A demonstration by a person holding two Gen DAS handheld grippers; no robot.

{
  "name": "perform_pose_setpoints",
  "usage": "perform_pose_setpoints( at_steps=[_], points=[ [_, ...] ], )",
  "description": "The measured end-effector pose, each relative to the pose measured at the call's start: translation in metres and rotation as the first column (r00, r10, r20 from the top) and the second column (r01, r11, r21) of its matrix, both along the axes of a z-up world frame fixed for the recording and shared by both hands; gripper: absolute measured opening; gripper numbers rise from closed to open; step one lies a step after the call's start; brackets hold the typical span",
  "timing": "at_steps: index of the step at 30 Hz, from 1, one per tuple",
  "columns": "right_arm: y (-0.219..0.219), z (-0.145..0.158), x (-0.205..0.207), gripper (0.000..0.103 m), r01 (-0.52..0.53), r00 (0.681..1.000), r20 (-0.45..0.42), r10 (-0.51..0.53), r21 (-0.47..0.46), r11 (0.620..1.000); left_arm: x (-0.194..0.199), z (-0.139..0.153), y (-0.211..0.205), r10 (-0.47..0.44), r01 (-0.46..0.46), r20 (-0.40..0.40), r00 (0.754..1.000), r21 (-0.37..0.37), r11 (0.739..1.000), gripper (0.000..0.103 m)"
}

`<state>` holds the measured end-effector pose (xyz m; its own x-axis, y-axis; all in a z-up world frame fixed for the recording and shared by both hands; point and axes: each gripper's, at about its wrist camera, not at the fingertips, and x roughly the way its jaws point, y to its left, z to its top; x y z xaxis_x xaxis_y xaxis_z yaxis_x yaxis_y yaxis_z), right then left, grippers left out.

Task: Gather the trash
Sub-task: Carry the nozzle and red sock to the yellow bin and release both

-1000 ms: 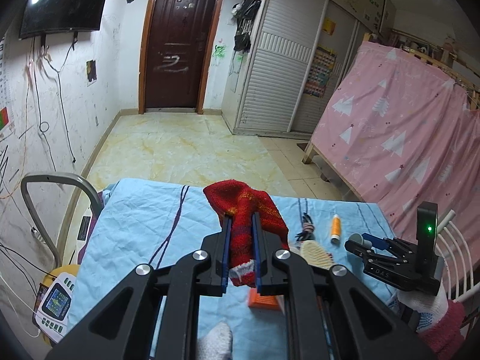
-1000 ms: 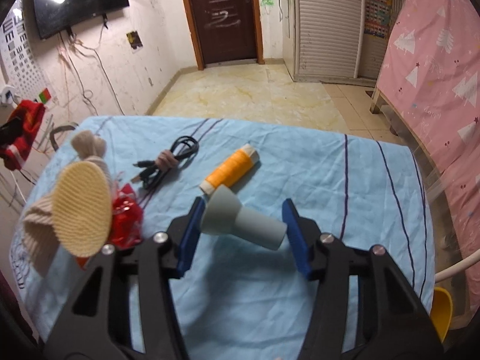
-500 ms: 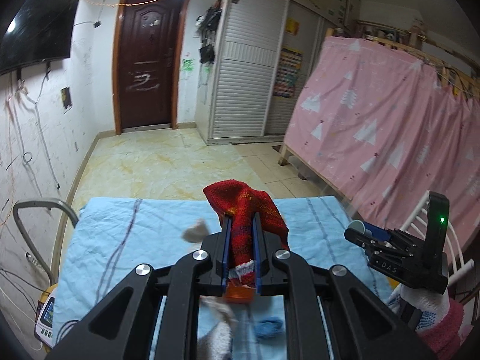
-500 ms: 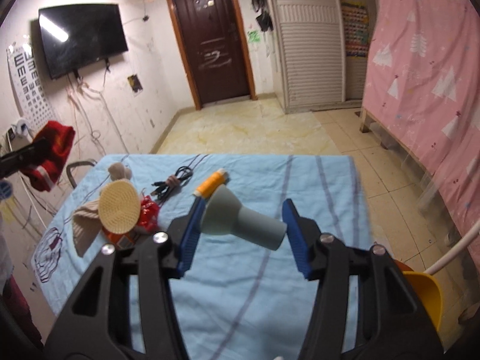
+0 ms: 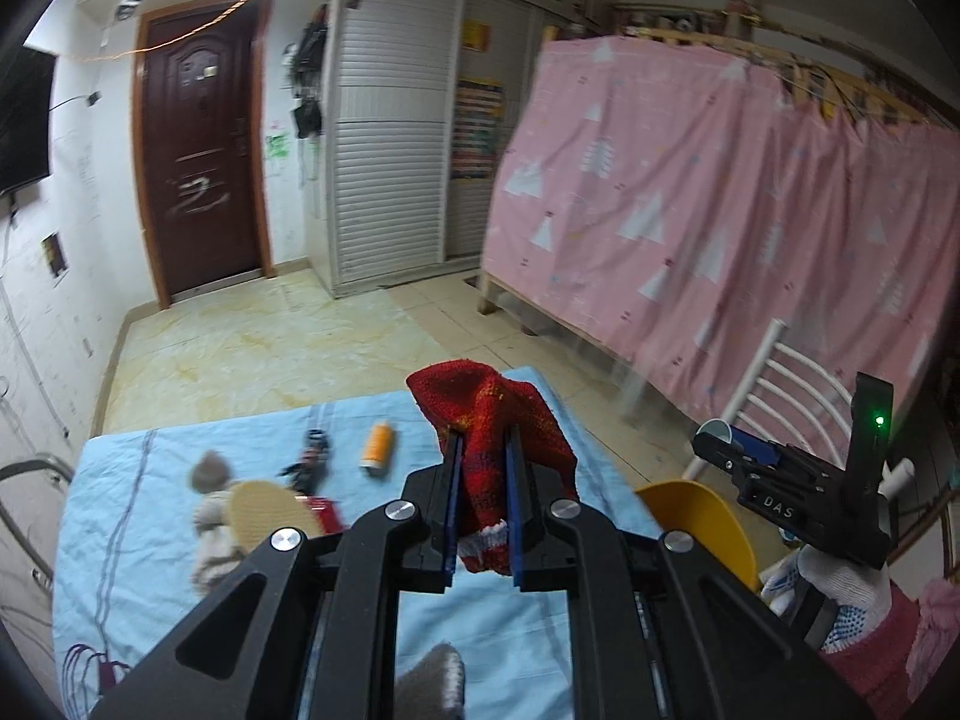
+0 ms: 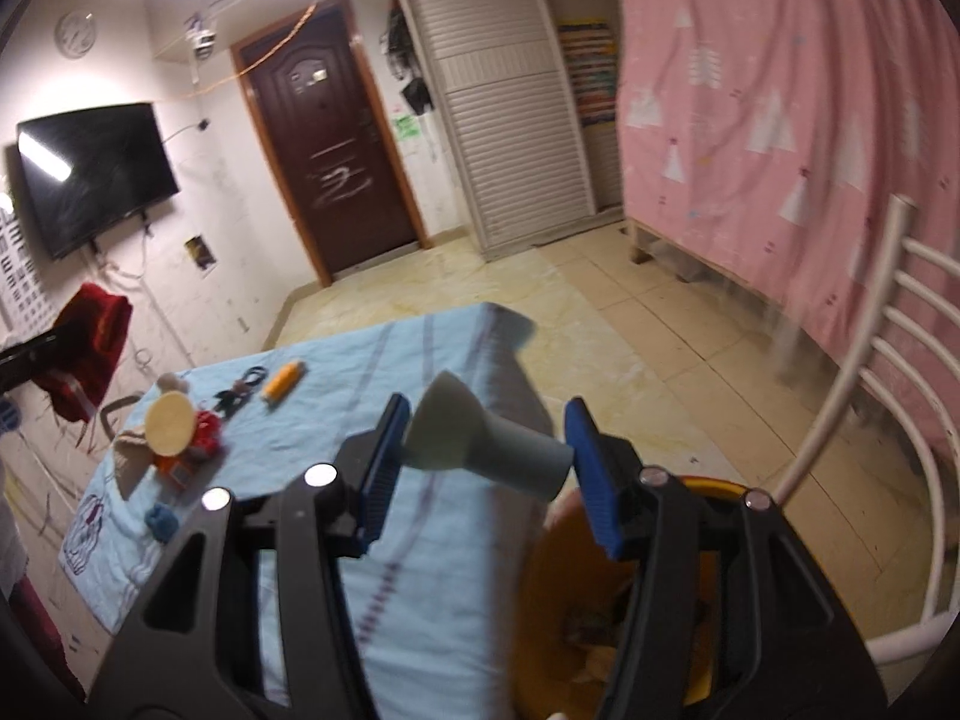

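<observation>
My left gripper (image 5: pixel 480 510) is shut on a red knitted cloth (image 5: pixel 489 414) and holds it above the blue-covered table (image 5: pixel 150 594). My right gripper (image 6: pixel 489 468) is shut on a grey funnel-shaped tube (image 6: pixel 480 447), held over the table's right edge beside a yellow bin (image 6: pixel 714 594). The bin also shows in the left wrist view (image 5: pixel 702 516), with the right gripper (image 5: pixel 714 441) above it. The left gripper with the red cloth (image 6: pixel 90 348) shows at the far left of the right wrist view.
On the table lie an orange tube (image 5: pixel 378 444), a black cable (image 5: pixel 309 459), a beige round brush (image 5: pixel 267 513), a beige sock (image 5: pixel 210 534), a red wrapper (image 6: pixel 207 432) and a blue scrap (image 6: pixel 161 522). A white chair (image 6: pixel 882 396) stands right of the bin.
Both grippers have swung to the right, each with its load. The right gripper now hangs over the table's right edge by the yellow bin.
</observation>
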<state>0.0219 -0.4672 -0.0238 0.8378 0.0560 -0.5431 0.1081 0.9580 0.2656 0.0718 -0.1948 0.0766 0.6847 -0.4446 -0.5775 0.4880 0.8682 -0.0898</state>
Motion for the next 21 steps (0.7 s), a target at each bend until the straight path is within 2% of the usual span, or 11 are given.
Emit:
perform_pose_setpoints(
  at_steps=[9,11,12,13,17,21],
  points=[
    [-0.048,-0.023,-0.029,0.051,0.084,0.996,-0.011,-0.083,0.046,0.995,-0.017,-0.016,-0.059,-0.093,0.094,-0.017,0.995,0.047,0.994,0.004],
    [-0.055,-0.028,-0.030,0.060,0.098,0.995,-0.021,-0.097,0.058,0.993,-0.020,-0.018,-0.072,-0.108,0.109,-0.020,0.994,0.058,0.992,0.004],
    [-0.061,-0.032,-0.032,0.070,0.116,0.993,-0.024,-0.115,0.067,0.991,-0.020,-0.019,-0.078,-0.117,0.119,-0.022,0.993,0.065,0.991,0.004],
    [-0.065,-0.032,-0.033,0.073,0.126,0.992,-0.022,-0.125,0.071,0.989,-0.020,-0.019,-0.085,-0.129,0.131,-0.022,0.991,0.069,0.989,0.004],
    [-0.080,-0.037,-0.041,0.073,0.164,0.987,-0.014,-0.163,0.096,0.982,-0.027,-0.025,-0.112,-0.198,0.199,-0.023,0.980,0.062,0.978,0.004],
    [-0.098,-0.036,-0.053,0.073,0.206,0.978,0.013,-0.210,0.129,0.970,-0.033,-0.032,-0.143,-0.296,0.297,-0.029,0.955,0.041,0.954,0.004]
  ],
)
